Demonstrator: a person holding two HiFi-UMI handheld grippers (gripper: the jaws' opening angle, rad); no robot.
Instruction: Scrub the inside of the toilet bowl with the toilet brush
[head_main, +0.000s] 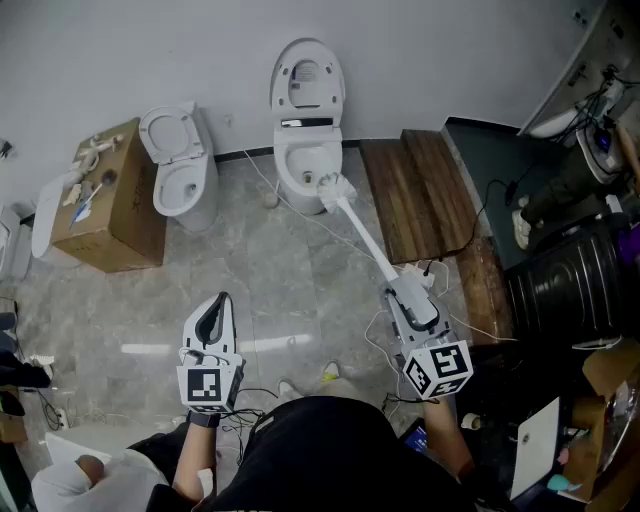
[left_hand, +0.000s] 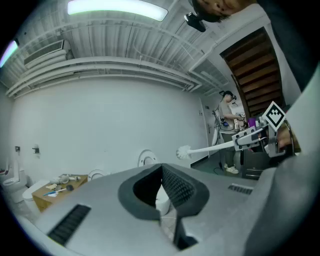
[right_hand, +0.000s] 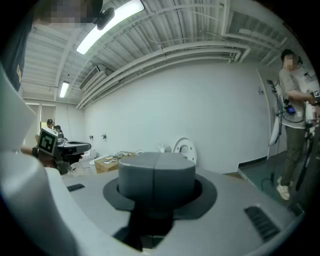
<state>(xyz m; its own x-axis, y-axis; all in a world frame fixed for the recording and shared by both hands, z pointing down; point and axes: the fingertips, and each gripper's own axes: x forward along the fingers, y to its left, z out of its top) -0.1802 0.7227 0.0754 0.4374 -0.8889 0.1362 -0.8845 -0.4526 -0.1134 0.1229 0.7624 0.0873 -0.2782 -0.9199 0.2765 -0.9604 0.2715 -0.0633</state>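
Two sets of fingers doing very different jobs right now: the right gripper (head_main: 402, 288) is clamping shut on the handle of the toilet brush (head_main: 362, 236). In the right gripper view its pads (right_hand: 135, 172) are pressing flat together with no gap showing, so I'm guessing the handle is sitting just under them. The left gripper (head_main: 219, 305) is hanging out empty, with its jaws standing narrowly apart and nothing between them in its own view (left_hand: 161, 187). Moving outward, the brush is reaching far and left across the floor, and the brush head (head_main: 335, 189) is hovering at the near-right edge of the toilet bowl (head_main: 291, 166). That bowl is sitting against the far wall with its lid (head_main: 307, 75) flipped up. From the left gripper view the bristles (left_hand: 184, 152) are looking like they're up in the air, so I'm thinking the scrubbing itself isn't happening yet: the brush is in hand and lined up, but the whole inside of the bowl is waiting to be done. As for clutter, a second toilet (head_main: 183, 176) and a cardboard box (head_main: 112, 205) are sitting to the left, wooden boards (head_main: 420, 190) are lying just right of the bowl, and a white cable (head_main: 300, 213) is trailing over the floor under the brush. Another person (right_hand: 294, 105) is standing off to the right, well apart from everything.
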